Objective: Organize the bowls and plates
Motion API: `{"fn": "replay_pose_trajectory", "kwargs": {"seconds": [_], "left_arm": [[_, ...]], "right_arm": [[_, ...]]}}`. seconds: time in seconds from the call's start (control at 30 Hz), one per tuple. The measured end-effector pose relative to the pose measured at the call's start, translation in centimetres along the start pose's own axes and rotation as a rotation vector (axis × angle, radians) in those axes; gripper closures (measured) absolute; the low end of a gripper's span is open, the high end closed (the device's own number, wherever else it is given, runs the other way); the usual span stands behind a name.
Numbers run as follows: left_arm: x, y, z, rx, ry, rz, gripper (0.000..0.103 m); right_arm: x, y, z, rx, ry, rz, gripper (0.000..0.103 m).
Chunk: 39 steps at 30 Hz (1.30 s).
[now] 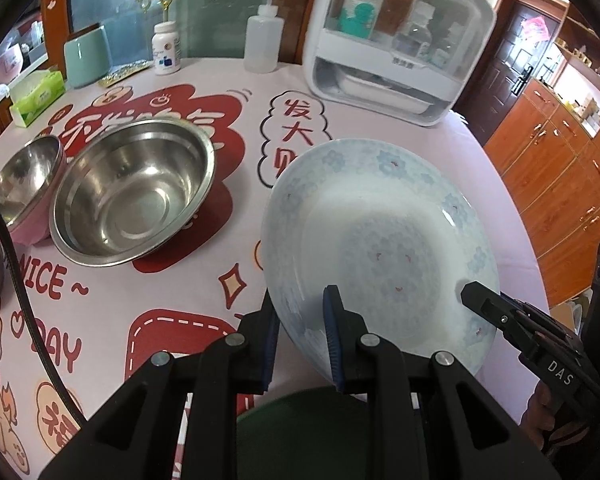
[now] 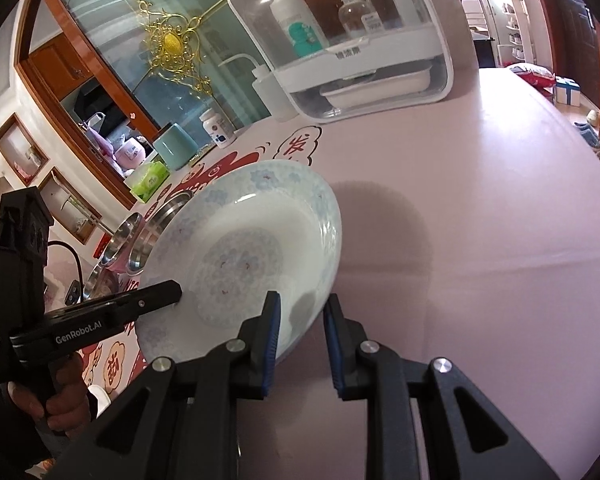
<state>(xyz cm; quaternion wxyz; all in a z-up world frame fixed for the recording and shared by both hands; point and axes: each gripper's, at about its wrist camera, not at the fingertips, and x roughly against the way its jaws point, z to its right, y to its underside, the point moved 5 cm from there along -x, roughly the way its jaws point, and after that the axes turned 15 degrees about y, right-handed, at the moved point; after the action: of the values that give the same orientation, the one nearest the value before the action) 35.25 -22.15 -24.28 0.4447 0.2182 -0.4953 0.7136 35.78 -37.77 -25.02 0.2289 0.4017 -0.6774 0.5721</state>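
A white plate with a pale blue flower pattern [image 1: 380, 232] hangs tilted above the table, held by its rim from two sides. My left gripper [image 1: 300, 306] is shut on the near rim. My right gripper [image 2: 303, 304] is shut on the opposite rim of the same plate [image 2: 244, 248]; its black finger [image 1: 476, 296] shows at the right of the left wrist view. The plate casts a shadow on the pink cloth. A large steel bowl [image 1: 134, 192] and a smaller steel bowl with a pink outside [image 1: 26, 184] sit side by side at the left.
A white storage case with bottles [image 1: 396, 40], a squeeze bottle [image 1: 262, 40], a pill bottle [image 1: 166, 48], a green canister [image 1: 88, 56] and a tissue pack [image 1: 38, 96] line the far edge. A black cable [image 1: 20, 280] crosses at left. Wooden cabinets [image 1: 560, 184] stand beyond the table's right edge.
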Motion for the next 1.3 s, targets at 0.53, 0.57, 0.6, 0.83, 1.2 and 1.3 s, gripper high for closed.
{"fn": "replay_pose_trajectory", "kwargs": {"seconds": [0.53,0.57,0.6,0.83,1.2,1.3], "left_arm": [[5.6,1.0,3.1,-0.032,0.039,0.07,0.084],[6.2,1.2,3.2,-0.033,0.039,0.078,0.084],[6.6,1.3,3.3,-0.034,0.038,0.082,0.084],[10.0,2.8,3.3,-0.03,0.03,0.115,0.084],[15.1,6.5,2.0,0.018,0.013,0.164,0.084],[16.6,7.6,1.4,0.035,0.006,0.185,0.084]], "right_arm": [[4.9,0.8,-0.8,0.038,-0.028,0.034,0.082],[5.2,0.9,-0.9,0.042,-0.03,0.036,0.082],[5.5,0.9,-1.1,0.047,-0.033,0.039,0.082],[7.8,1.5,-2.7,0.09,-0.051,0.061,0.082],[9.8,3.1,-5.7,0.152,-0.11,0.059,0.084],[10.0,3.6,-6.9,0.178,-0.127,0.051,0.084]]}}
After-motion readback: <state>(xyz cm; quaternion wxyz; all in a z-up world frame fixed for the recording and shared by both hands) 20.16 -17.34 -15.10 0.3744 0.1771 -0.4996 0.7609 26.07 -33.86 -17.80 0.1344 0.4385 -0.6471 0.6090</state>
